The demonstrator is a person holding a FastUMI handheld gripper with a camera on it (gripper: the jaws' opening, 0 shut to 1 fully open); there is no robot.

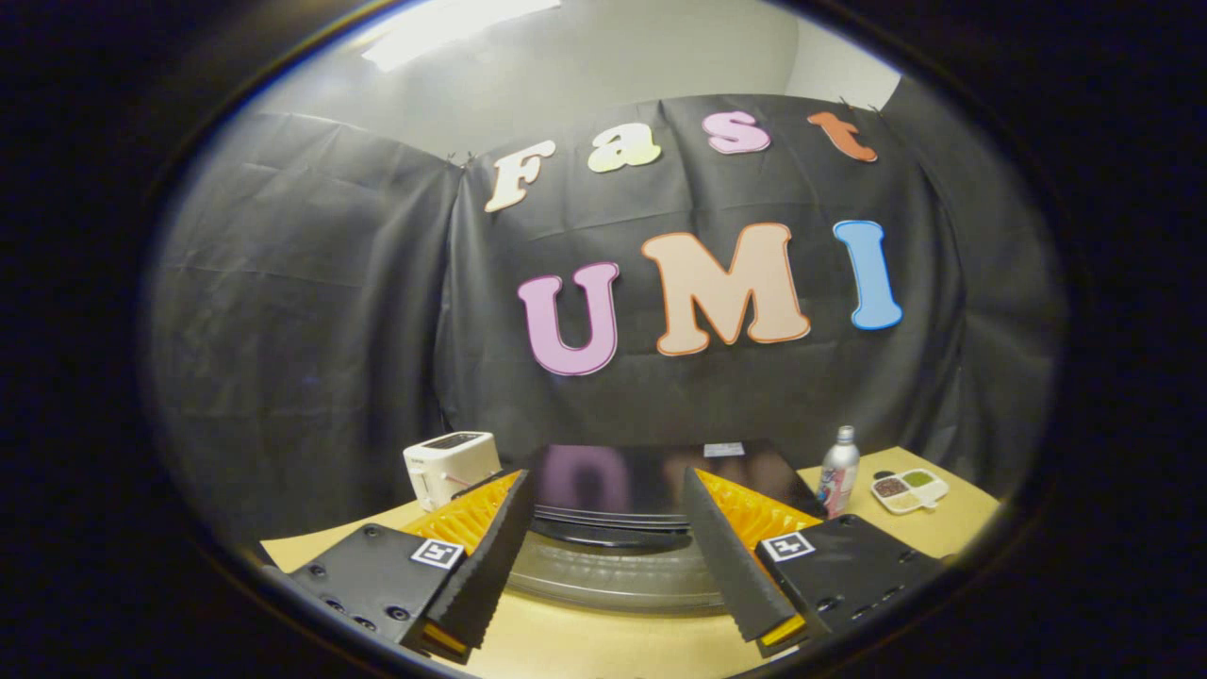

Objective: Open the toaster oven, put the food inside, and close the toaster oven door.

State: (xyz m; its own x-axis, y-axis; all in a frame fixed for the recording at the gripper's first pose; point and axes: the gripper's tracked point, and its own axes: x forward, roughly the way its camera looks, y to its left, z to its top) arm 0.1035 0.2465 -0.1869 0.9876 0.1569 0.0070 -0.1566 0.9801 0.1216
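On the pale wooden tabletop [603,651], backed by black cloth, the gripper [608,547] stood released, fingers spread around the glossy black toaster oven [651,481] at twelve o'clock. No label writing was legible.

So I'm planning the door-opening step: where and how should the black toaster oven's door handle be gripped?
Judging from this view, grip the dark bar handle along the top of the toaster oven's glass door. It runs crosswise just ahead of the open gripper, between its fingers. Come from the front and above, one finger over the bar and one under it; that needs the gripper rolled a quarter turn.
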